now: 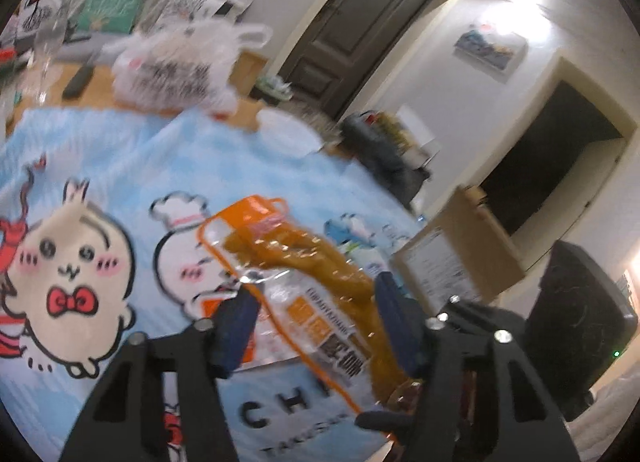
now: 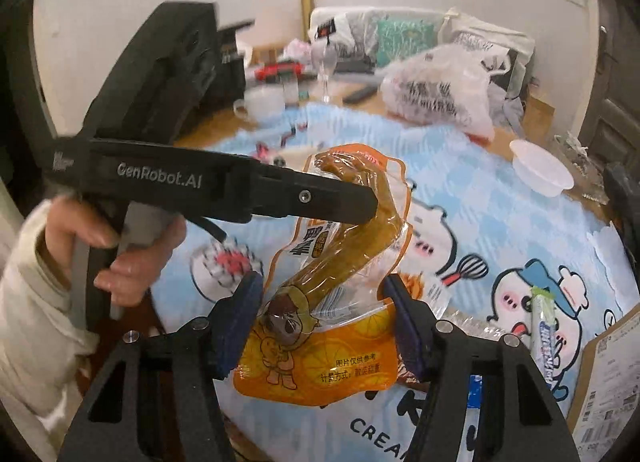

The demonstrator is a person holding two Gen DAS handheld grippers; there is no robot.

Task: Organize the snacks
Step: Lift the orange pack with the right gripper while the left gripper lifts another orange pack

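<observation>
An orange-and-clear snack pack (image 2: 340, 262) with a brown chicken-foot piece inside hangs above the blue cartoon tablecloth (image 2: 500, 198). The left gripper (image 2: 360, 208) reaches in from the left, shut on the pack's upper part. In the left wrist view the same pack (image 1: 296, 278) lies between that gripper's (image 1: 316, 302) blue pads (image 1: 236, 326). My right gripper (image 2: 324, 310) is open, its blue pads (image 2: 244, 314) on either side of the pack's lower end, apart from it.
A white bowl (image 2: 540, 172), a full white plastic bag (image 2: 436, 94), a wine glass (image 2: 326, 66) and a mug (image 2: 260, 102) stand at the table's far side. A candy stick (image 2: 542, 334) and a cardboard box (image 2: 604, 378) lie at the right.
</observation>
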